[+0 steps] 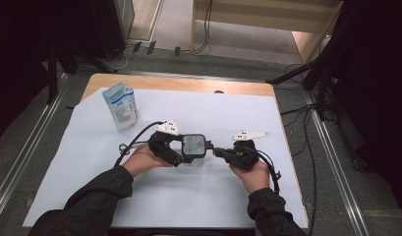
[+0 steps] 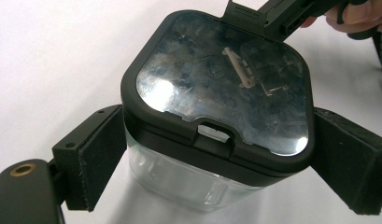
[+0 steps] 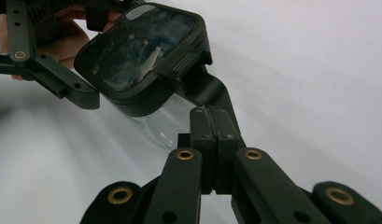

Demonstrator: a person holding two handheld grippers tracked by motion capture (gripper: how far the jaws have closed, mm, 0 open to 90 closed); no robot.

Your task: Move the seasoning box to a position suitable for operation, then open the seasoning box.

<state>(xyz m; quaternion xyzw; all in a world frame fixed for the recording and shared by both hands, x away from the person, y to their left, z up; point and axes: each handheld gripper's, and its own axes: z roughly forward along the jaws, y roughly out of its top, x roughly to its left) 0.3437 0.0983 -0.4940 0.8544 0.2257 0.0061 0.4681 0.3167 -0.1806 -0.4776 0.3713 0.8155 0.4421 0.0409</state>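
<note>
A clear square container (image 1: pixel 193 147) with a black lid and glossy top sits at the middle of the white sheet. My left gripper (image 1: pixel 186 152) is shut on it. In the left gripper view its pads (image 2: pixel 97 154) press the sides of the container (image 2: pixel 179 182) just under the lid (image 2: pixel 216 88). My right gripper (image 1: pixel 219 152) comes in from the right with its jaws together. In the right gripper view its tips (image 3: pixel 209 114) pinch a black tab (image 3: pixel 207 88) sticking out from the lid's edge (image 3: pixel 179 60). The right gripper (image 2: pixel 272 14) also appears beyond the lid in the left gripper view.
A blue and white carton (image 1: pixel 121 105) stands upright at the back left of the white sheet (image 1: pixel 90 162). The wooden table edge (image 1: pixel 188 84) runs along the back. Cables trail from both grippers, and more lie on the floor to the right (image 1: pixel 306 128).
</note>
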